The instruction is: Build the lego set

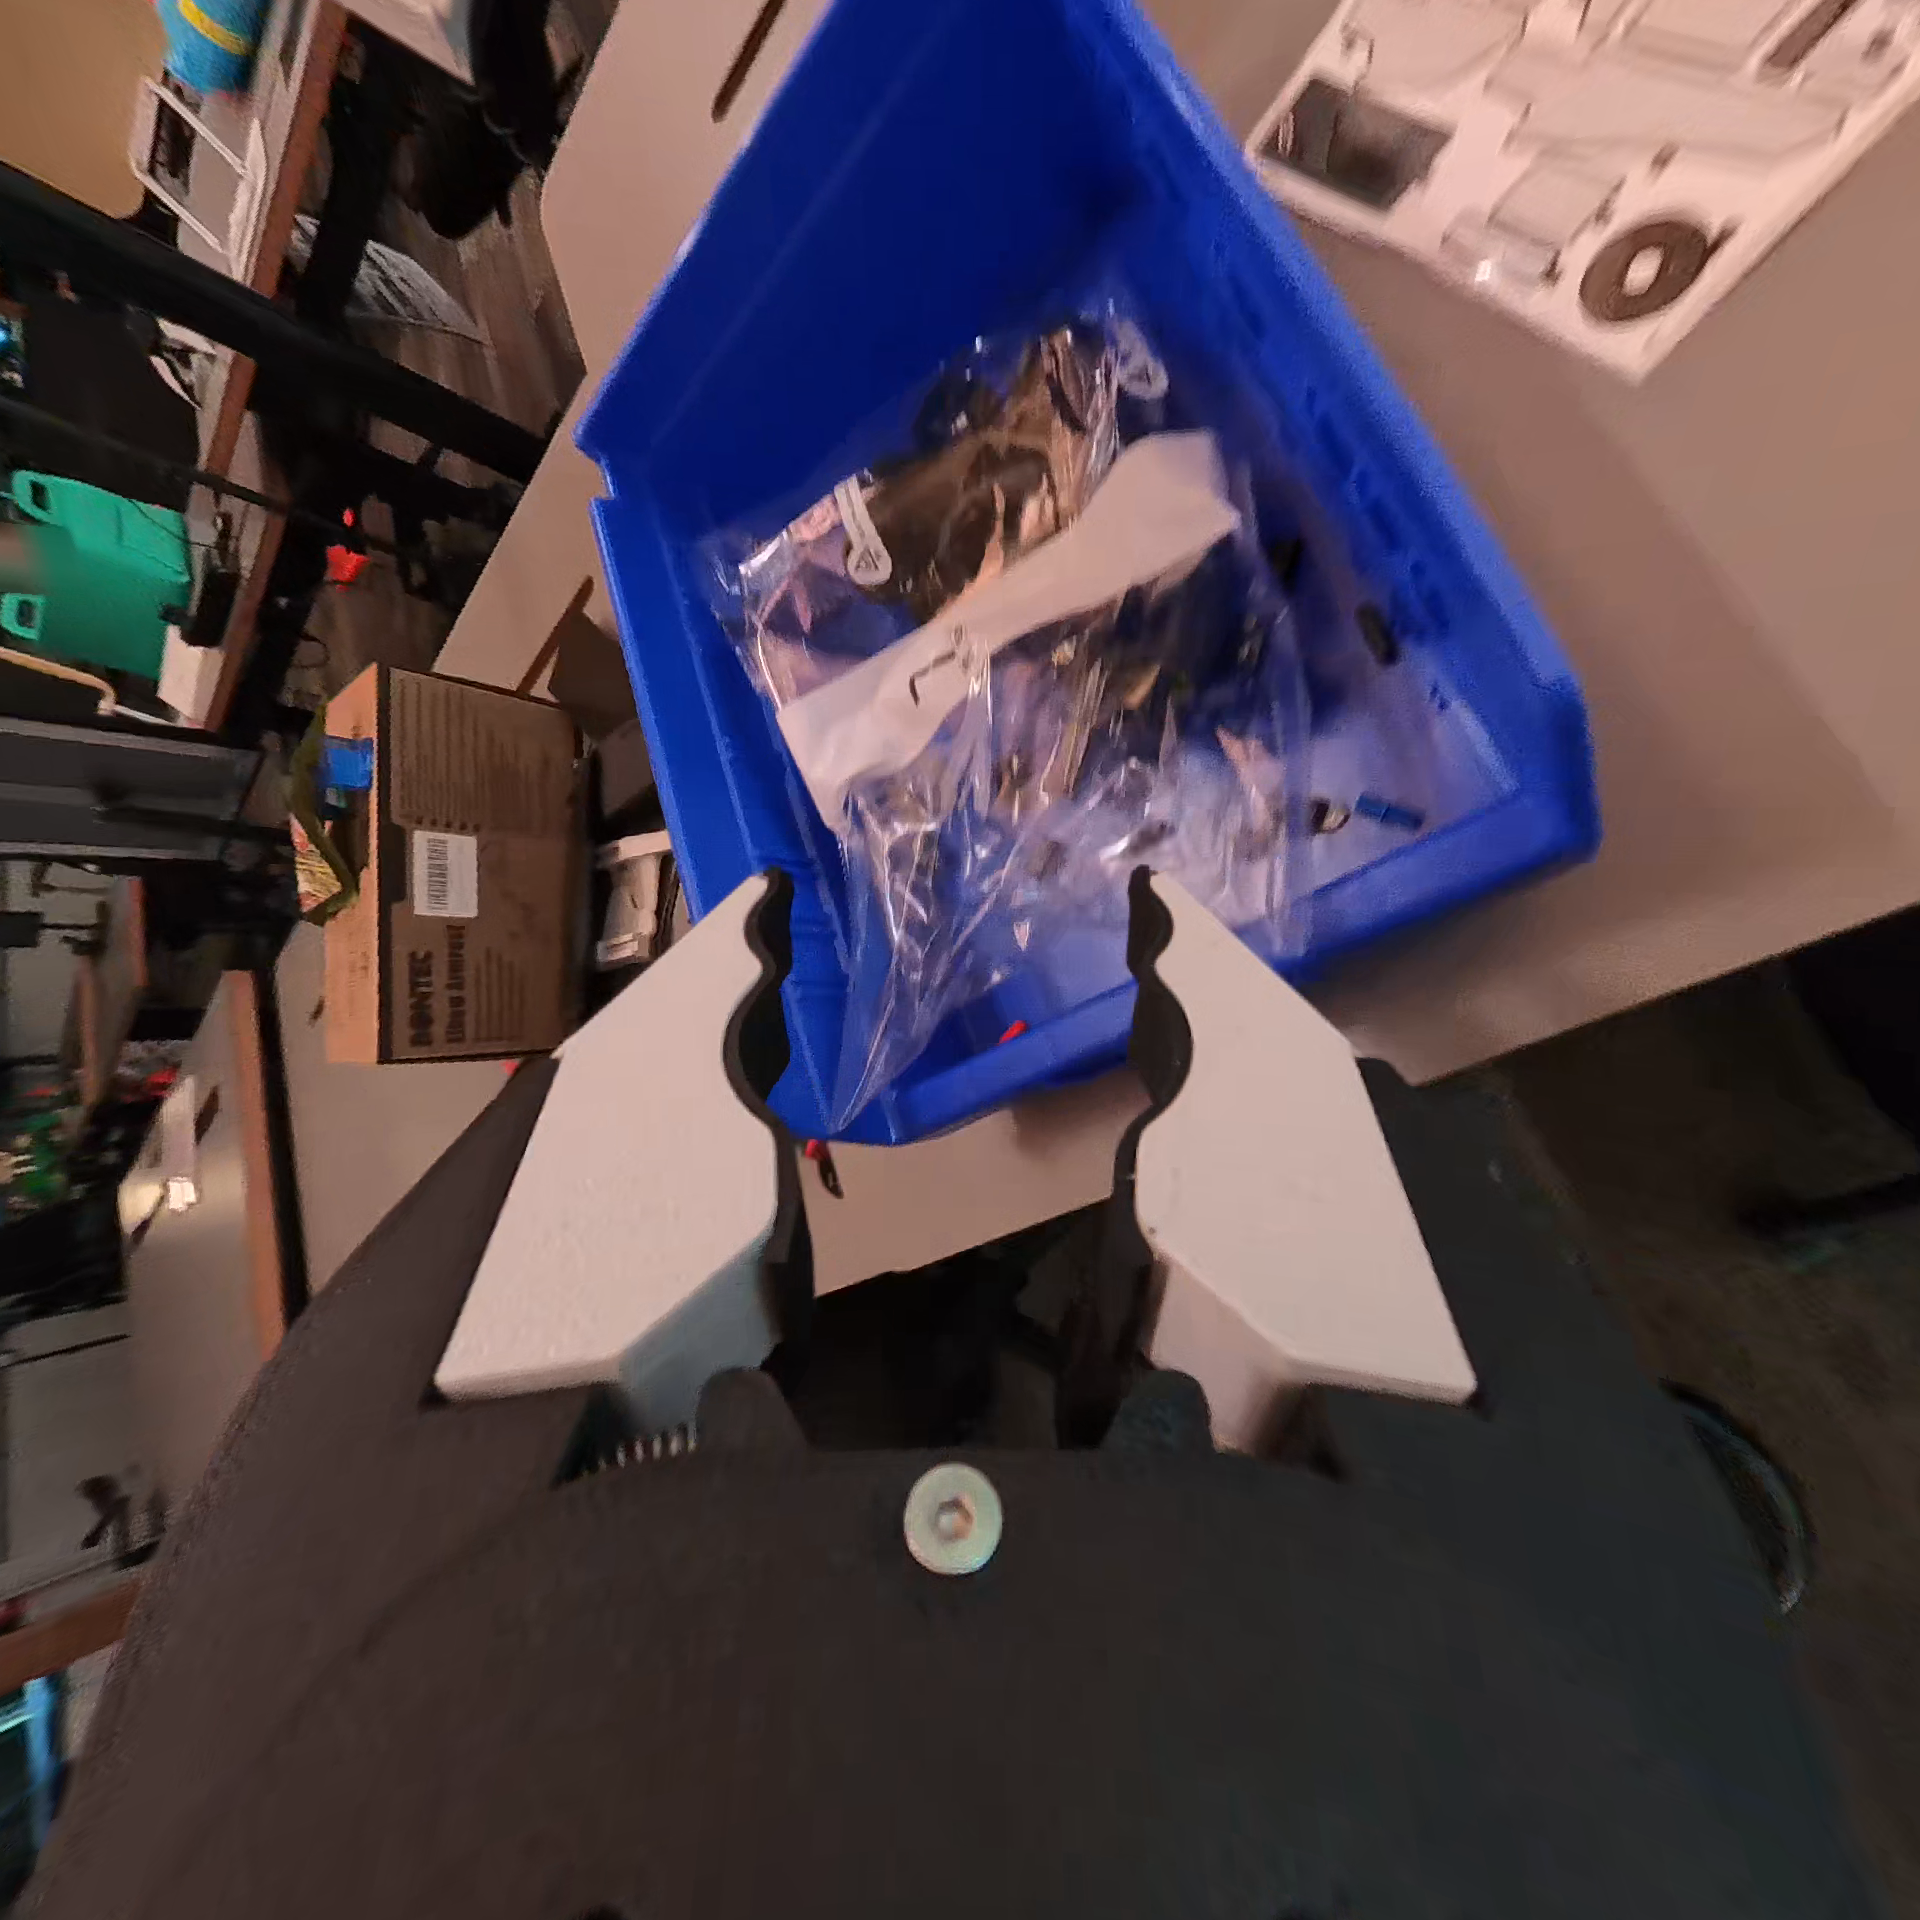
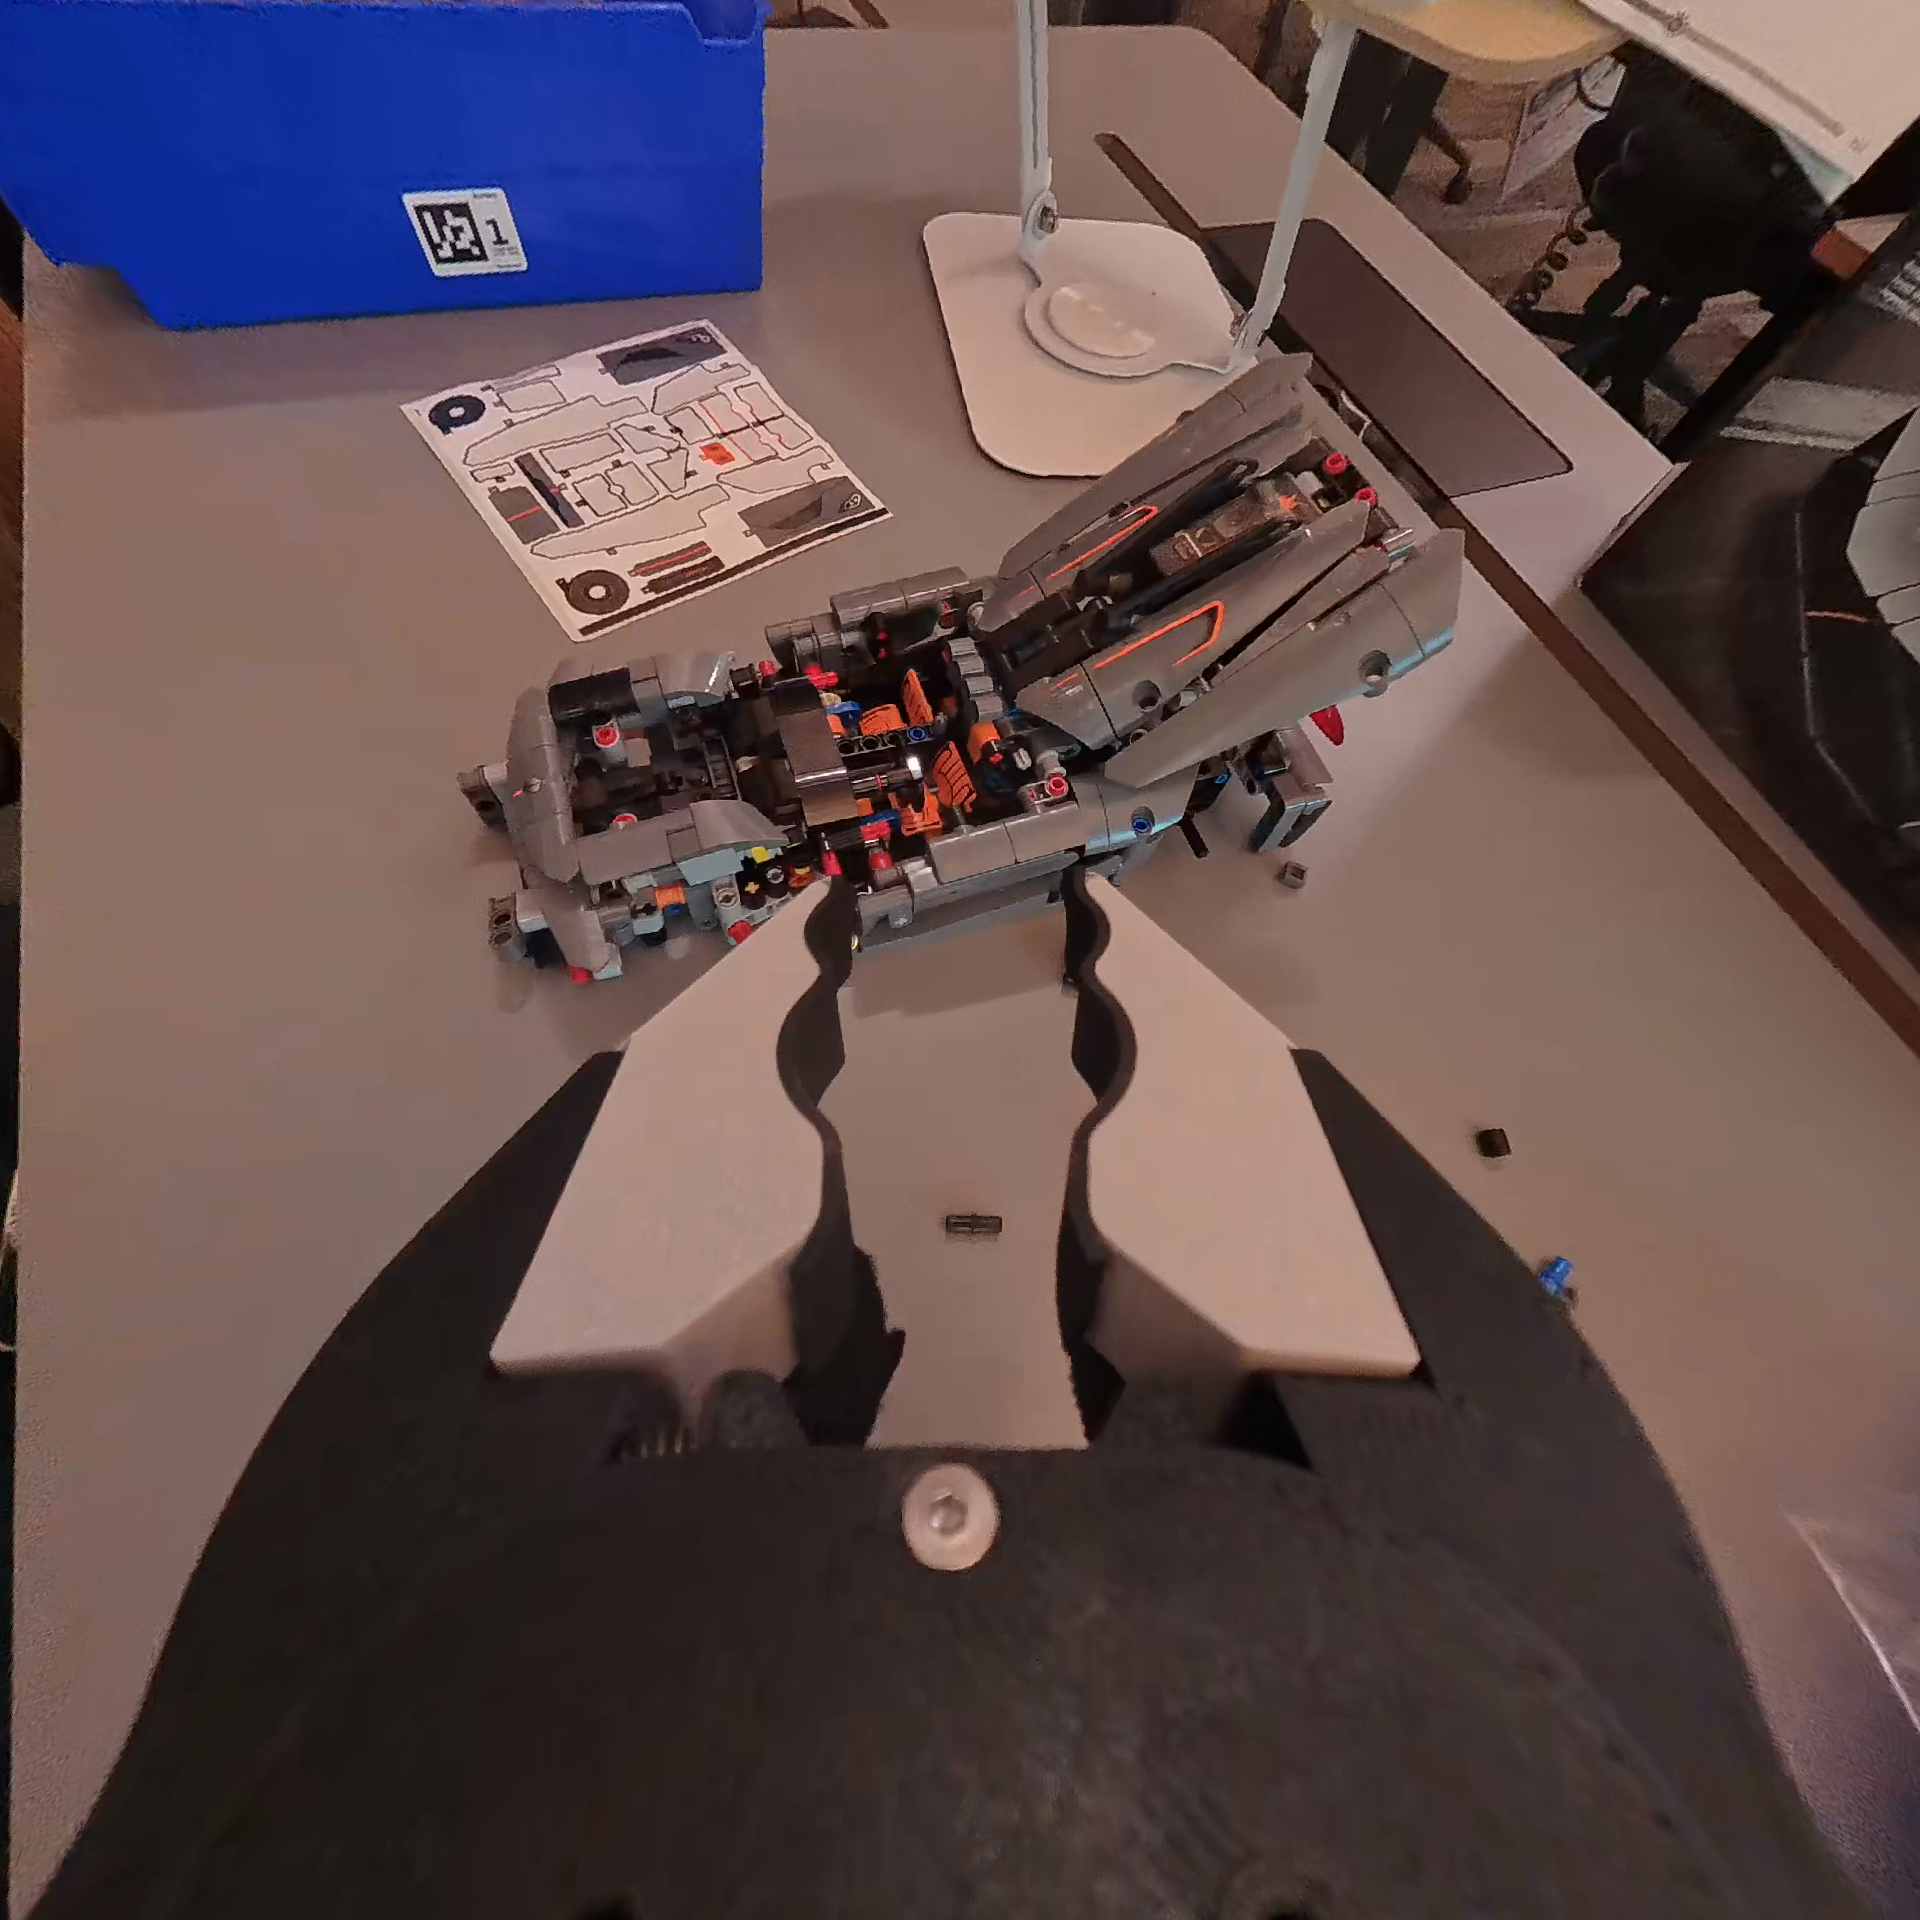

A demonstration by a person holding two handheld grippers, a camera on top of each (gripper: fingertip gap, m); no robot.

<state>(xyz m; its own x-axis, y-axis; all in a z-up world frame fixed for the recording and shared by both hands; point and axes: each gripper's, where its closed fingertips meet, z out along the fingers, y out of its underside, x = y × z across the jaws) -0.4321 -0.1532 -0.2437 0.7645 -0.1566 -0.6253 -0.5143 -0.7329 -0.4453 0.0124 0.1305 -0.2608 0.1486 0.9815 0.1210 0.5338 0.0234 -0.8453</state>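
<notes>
In the left wrist view a blue bin (image 1: 1455, 582) sits on the grey table and holds clear plastic bags of small lego parts (image 1: 1039, 665). My left gripper (image 1: 956, 883) is open and empty, its tips over the bin's near corner above the bags. In the right wrist view a partly built grey and orange lego car (image 2: 935, 727) lies on the table with its rear body panel (image 2: 1226, 592) hinged up. My right gripper (image 2: 951, 883) is open and empty, its tips just short of the car's near side. A small black pin (image 2: 975, 1226) lies on the table between the fingers.
A sticker sheet (image 2: 644, 468) lies beyond the car; it also shows in the left wrist view (image 1: 1600, 156). The blue bin (image 2: 384, 156) stands at back left, a white lamp base (image 2: 1081, 322) at back right. Loose small pieces (image 2: 1493, 1143) (image 2: 1553, 1273) (image 2: 1291, 875) lie right. The table edge (image 2: 1704, 790) runs right. There is about 55 cm between the tips of the two grippers.
</notes>
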